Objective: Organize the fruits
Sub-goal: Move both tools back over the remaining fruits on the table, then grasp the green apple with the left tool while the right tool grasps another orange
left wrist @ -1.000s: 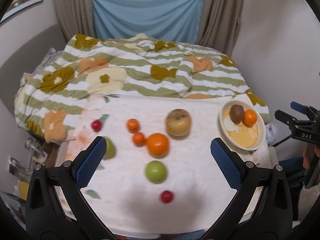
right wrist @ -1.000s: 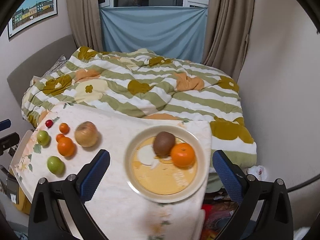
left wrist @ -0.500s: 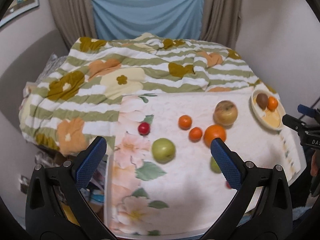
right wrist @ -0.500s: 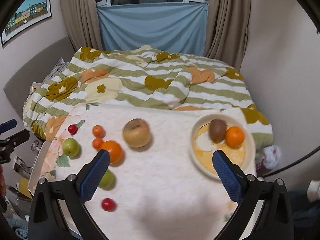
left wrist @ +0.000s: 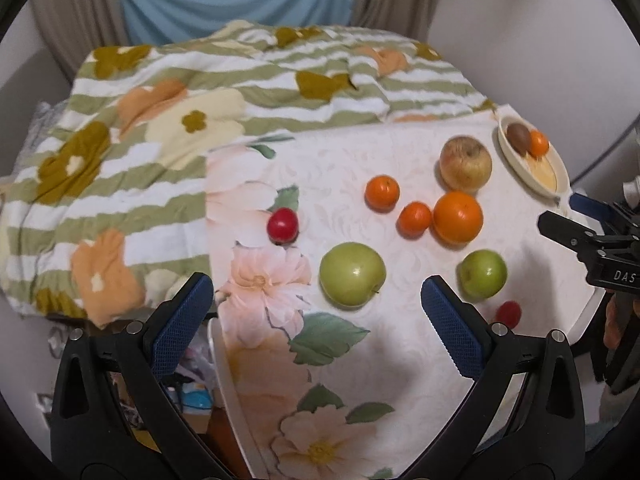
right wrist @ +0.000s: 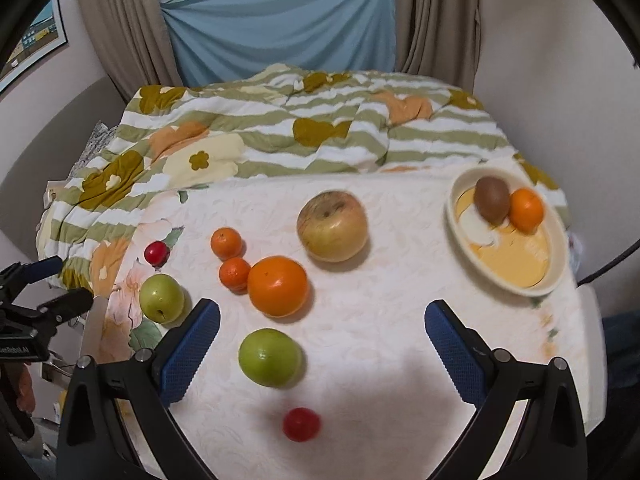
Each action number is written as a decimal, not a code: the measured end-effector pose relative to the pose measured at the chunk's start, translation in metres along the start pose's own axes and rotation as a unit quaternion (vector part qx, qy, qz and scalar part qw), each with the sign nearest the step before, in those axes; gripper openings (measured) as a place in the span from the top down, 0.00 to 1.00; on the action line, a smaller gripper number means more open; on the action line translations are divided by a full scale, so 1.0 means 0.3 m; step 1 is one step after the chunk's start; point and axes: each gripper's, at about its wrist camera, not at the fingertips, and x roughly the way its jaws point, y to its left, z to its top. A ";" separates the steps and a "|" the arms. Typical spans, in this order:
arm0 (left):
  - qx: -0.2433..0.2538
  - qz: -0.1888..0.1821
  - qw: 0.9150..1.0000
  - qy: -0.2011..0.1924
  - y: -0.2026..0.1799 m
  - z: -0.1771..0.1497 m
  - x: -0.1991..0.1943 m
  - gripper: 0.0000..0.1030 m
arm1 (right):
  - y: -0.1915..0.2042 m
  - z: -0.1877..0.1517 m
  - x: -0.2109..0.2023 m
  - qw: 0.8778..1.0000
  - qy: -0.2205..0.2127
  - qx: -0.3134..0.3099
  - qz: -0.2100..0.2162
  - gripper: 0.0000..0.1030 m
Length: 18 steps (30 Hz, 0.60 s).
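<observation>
Both tongs are spread wide and empty: my left gripper (left wrist: 316, 312) has swung leftward over the last second and now frames the green apple (left wrist: 353, 273) at its 12 o'clock, while my right gripper (right wrist: 322, 340) has slid off the bowl (right wrist: 556, 276) toward the loose fruit. The bowl, at 2 o'clock in the right view, holds only the kiwi (right wrist: 492, 199) and a mandarin (right wrist: 527, 209). I judge two picks are being lined up; most fruit remains on the tablecloth (right wrist: 380, 320).

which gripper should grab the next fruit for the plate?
Probably right: right gripper is open near the big orange, with the plate on its side. Left gripper faces the far-side green apple.
</observation>
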 end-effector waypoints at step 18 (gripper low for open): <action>0.025 -0.043 0.998 0.048 -0.043 -0.013 0.278 0.04 | 0.043 -0.012 0.258 0.997 0.067 -0.010 0.022 0.01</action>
